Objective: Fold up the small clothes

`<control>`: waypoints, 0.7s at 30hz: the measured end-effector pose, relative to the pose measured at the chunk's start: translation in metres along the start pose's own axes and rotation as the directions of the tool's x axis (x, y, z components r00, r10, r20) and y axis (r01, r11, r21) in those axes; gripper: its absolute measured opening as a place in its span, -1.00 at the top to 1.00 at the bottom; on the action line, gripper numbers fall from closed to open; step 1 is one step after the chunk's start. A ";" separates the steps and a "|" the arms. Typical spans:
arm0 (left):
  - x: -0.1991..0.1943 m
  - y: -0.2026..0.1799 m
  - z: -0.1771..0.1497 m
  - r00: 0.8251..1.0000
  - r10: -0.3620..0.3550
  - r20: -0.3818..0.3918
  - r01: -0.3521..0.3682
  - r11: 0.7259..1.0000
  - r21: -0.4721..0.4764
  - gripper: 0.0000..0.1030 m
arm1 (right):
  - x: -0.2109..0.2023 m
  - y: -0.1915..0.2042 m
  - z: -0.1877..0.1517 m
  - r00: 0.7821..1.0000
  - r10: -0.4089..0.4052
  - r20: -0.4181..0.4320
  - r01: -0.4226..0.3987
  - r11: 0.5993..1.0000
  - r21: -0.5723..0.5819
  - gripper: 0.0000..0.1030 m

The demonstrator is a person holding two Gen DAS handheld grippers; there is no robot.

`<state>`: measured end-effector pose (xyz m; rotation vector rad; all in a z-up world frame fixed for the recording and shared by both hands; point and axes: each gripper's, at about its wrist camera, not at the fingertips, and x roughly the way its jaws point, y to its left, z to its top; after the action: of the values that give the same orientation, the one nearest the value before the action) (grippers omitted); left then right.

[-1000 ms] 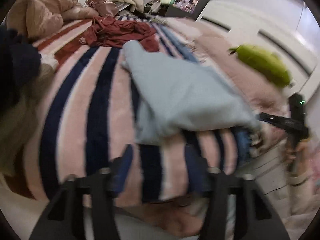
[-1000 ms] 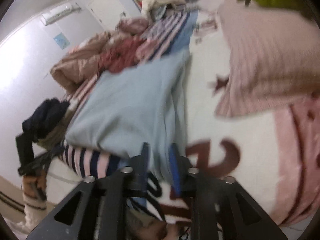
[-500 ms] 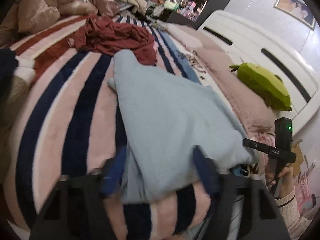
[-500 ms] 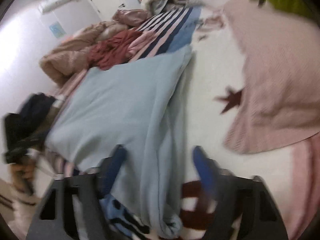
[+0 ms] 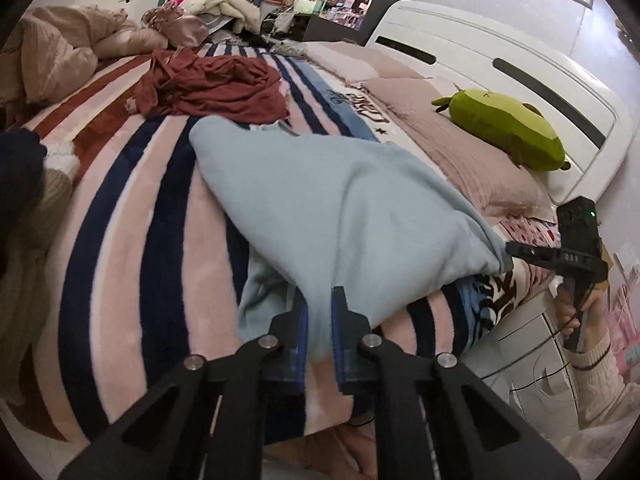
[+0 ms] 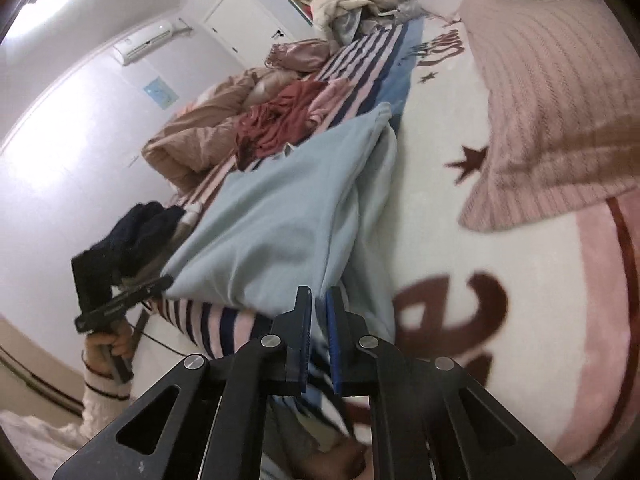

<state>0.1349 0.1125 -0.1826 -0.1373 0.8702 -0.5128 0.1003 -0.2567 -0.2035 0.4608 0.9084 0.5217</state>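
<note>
Bedroom clutter fills the background: a white slatted headboard, dark shelves of small items at the far wall, a white door and a wall-mounted air conditioner. On the bed lies a plush blanket with pink, navy and rust stripes, and across its near part is spread a pale blue fleece garment, its far end reaching towards a crumpled maroon garment.

At the garment's near edge, the left claw is closing, and a fold of the blue fabric is pinched between its blue-lined fingers. At the garment's other near corner, the right claw is clenched, with the corner of the blue garment running into the narrow gap between its pads; motion blur makes the exact contact there hard to judge. Seen from the left wrist camera, the right claw's black tip meets the garment's corner, held up by a hand in a cream knitted sleeve. Between the two grips, the near hem rises slightly off the blanket.

Towards the headboard lies a ribbed dusty-pink pillow with a green avocado-shaped plush toy resting on it. A beige quilted duvet is heaped at the far left, and dark navy clothing sits at the blanket's left edge.
</note>
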 end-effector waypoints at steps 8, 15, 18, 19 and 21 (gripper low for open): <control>0.018 0.008 0.013 0.999 0.032 -0.001 -0.032 0.999 -0.043 0.11 | 0.012 -0.004 0.020 0.999 -0.002 0.039 0.001 1.000 0.008 0.14; 0.039 0.022 0.024 0.999 0.036 0.003 -0.035 0.993 -0.111 -0.05 | 0.063 -0.006 0.052 0.988 -0.154 0.008 0.154 0.988 0.004 0.95; 0.044 0.024 0.030 1.000 0.023 0.017 -0.022 0.994 -0.105 -0.12 | 0.060 -0.008 0.039 0.973 -0.232 0.015 0.232 0.972 -0.026 0.97; 0.046 0.025 0.034 1.000 0.018 0.020 -0.016 0.995 -0.103 -0.14 | 0.057 -0.011 0.033 0.971 -0.240 0.006 0.240 0.970 -0.021 0.99; 0.052 0.027 0.043 1.000 0.006 0.016 -0.004 0.995 -0.102 -0.16 | 0.049 -0.019 0.021 0.969 -0.246 0.002 0.246 0.969 0.005 1.00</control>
<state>0.2056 0.1072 -0.1997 -0.2319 0.8810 -0.4622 0.1466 -0.2451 -0.2330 0.3462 0.9491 0.2923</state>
